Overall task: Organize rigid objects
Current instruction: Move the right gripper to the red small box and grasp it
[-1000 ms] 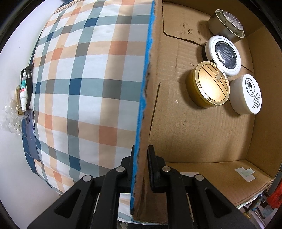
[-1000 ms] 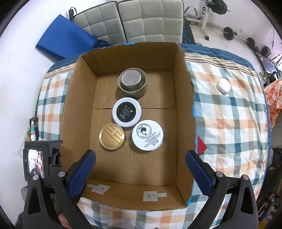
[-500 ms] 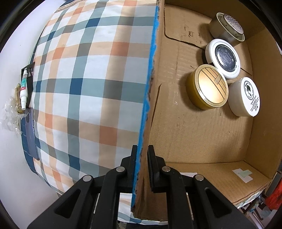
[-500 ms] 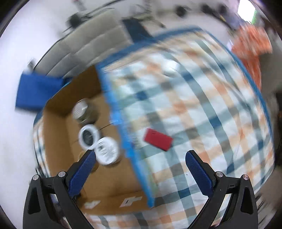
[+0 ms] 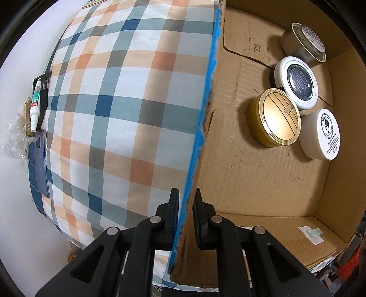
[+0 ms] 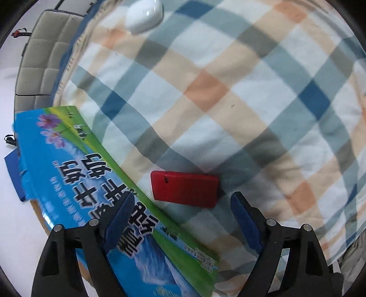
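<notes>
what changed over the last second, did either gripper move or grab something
The right gripper swung off the cardboard box and came down over the red case on the checked bedspread; its jaws are closing, gripping nothing yet. The left gripper stayed clamped on the box wall; the four tins inside stayed put.

A plaid-covered bed [image 6: 240,91] carries a cardboard box [image 5: 263,182], red case [image 6: 185,189] and white mouse [image 6: 144,16].

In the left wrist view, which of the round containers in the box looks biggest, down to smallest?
1. Gold tin, though it is nearest the camera.
2. White jar with dark lid and white labelled jar look alike.
3. Silver perforated tin, farthest away.
</notes>
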A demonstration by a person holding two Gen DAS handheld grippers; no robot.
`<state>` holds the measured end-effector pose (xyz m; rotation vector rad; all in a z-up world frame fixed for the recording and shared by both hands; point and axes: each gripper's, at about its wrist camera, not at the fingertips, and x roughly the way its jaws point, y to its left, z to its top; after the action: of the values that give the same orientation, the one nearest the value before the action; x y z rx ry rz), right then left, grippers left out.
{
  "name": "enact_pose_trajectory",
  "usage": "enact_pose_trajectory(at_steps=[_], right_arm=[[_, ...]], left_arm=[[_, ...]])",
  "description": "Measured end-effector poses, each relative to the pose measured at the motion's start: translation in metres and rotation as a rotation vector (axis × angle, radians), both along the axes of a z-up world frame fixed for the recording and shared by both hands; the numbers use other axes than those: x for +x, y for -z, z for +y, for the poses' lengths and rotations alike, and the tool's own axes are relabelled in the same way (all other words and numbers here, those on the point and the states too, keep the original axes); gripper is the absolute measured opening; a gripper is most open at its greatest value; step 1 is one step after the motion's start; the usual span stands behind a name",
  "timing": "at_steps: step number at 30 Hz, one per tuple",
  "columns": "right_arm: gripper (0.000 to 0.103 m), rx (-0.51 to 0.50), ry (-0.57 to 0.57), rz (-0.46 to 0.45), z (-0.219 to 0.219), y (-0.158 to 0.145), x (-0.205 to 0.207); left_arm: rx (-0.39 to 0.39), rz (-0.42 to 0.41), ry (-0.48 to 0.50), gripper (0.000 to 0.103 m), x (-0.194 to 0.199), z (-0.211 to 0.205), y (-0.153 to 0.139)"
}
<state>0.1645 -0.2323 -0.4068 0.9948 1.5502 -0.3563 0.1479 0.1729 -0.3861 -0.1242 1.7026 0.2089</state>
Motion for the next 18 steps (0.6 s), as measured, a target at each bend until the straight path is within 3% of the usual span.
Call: enact_pose_trajectory(at_steps=[7, 11, 14, 18], right_arm=[[0.086, -0.034, -0.019, 0.08, 0.004, 0.027, 0.015], [0.075, -0.091, -0.068, 0.117, 0.012, 0.027, 0.022], [0.072, -0.149, -0.171, 0.118, 0.018, 0.022, 0.034], [0.072, -0.314, -0.406, 0.109, 0.03, 0.012, 0.037]], left_arm=[[-0.002, 0.003, -0.004, 0.01, 0.0, -0.001, 0.001], [0.002, 0.005, -0.001, 0.01, 0.001, -0.001, 0.002], [-0.001, 0.005, 0.0, 0.01, 0.002, -0.002, 0.001], [0.0, 0.004, 0.0, 0.01, 0.003, -0.003, 0.002]])
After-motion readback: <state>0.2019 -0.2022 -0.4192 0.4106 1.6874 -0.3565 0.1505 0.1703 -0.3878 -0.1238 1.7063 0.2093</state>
